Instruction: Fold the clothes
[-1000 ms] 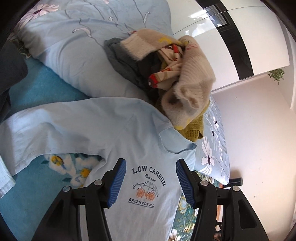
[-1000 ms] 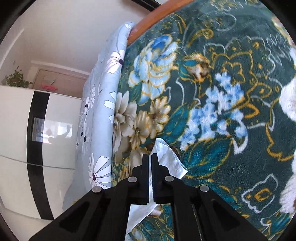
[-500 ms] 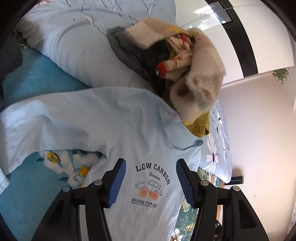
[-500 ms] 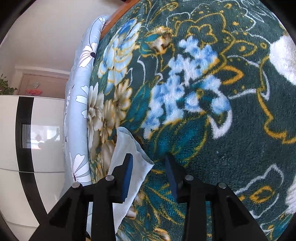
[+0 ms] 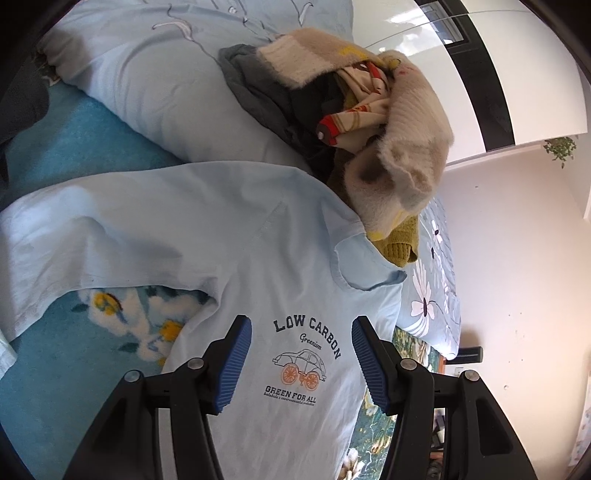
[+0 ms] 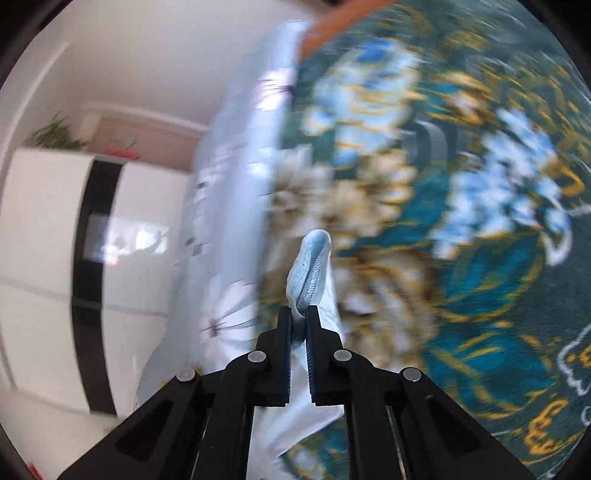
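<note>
A light blue T-shirt (image 5: 207, 221) with a "LOW CARBON" car print lies front-up on the bed, one sleeve spread to the left. My left gripper (image 5: 301, 328) is open and hovers just above the print, touching nothing. In the right wrist view my right gripper (image 6: 298, 314) is shut on a bunched fold of the light blue T-shirt (image 6: 310, 266), which sticks up between the jaws above the floral blanket (image 6: 461, 206). That view is motion-blurred.
A pile of unfolded clothes (image 5: 369, 110), beige, grey and mustard, sits on the pale blue pillow (image 5: 166, 81) beyond the shirt's collar. A white wardrobe (image 6: 44, 229) with a black stripe stands beside the bed. The bed's wooden edge (image 6: 332, 26) shows at the top.
My right gripper opened half a second ago, then shut on the shirt's edge and is lifting it. My left gripper stayed open and moved slightly along the shirt.
</note>
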`<state>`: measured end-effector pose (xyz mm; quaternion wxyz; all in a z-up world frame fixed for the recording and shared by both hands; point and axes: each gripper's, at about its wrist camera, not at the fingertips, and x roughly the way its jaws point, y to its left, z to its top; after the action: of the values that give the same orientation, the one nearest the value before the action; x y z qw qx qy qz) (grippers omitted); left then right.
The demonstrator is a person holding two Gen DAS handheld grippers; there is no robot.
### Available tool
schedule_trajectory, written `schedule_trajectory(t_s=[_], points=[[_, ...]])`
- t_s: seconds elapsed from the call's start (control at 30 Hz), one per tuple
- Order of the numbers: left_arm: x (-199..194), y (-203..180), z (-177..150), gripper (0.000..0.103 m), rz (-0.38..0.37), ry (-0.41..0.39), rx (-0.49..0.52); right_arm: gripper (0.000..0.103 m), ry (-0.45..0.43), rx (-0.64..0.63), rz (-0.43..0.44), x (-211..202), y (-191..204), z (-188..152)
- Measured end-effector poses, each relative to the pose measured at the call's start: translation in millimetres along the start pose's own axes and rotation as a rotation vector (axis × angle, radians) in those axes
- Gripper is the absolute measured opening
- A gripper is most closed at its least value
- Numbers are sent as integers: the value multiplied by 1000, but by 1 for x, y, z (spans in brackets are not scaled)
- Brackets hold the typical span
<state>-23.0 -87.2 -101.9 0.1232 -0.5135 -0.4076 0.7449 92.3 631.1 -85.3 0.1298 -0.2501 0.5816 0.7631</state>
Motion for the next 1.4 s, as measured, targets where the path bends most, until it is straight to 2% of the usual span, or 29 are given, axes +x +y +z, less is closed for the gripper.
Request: schedule_trajectory(t_s=[0.13,0.23,0.33,0.5,0.67,0.83,0.93,1.03,1.13,1.17,1.2,1.23,1.3,1.4], points=[[-1,8,0,61,-11,-4,-16,7,65,-159,164,4,80,-23],[-3,15,1,61,-20,-12,-27,7,154,-284,286,14,140,-57],[-6,24,3,61,-31,-24,-48,7,267,-416,354,34,192,-105],[-10,41,6,61,-38,-38,-80,7,489,-564,437,81,248,-202],[-13,59,8,61,-46,-50,-111,7,750,-680,440,144,274,-317],[-14,74,10,61,-51,-58,-147,7,920,-861,281,205,261,-425],[-15,80,11,61,-52,-63,-159,7,975,-906,188,233,240,-461],[-13,84,13,61,-55,-65,-166,7,1005,-963,136,242,227,-485],[-6,85,16,62,-61,-56,-166,12,1044,-973,131,243,220,-490],[-2,83,18,62,-62,-52,-164,17,1058,-972,132,243,217,-491],[2,82,19,62,-61,-48,-162,27,1067,-967,135,242,215,-489],[6,79,20,62,-62,-44,-156,31,1070,-958,139,242,215,-485],[13,73,22,62,-58,-34,-135,32,1059,-937,145,236,213,-470],[26,59,24,62,-44,-10,-85,32,968,-908,130,228,215,-433]])
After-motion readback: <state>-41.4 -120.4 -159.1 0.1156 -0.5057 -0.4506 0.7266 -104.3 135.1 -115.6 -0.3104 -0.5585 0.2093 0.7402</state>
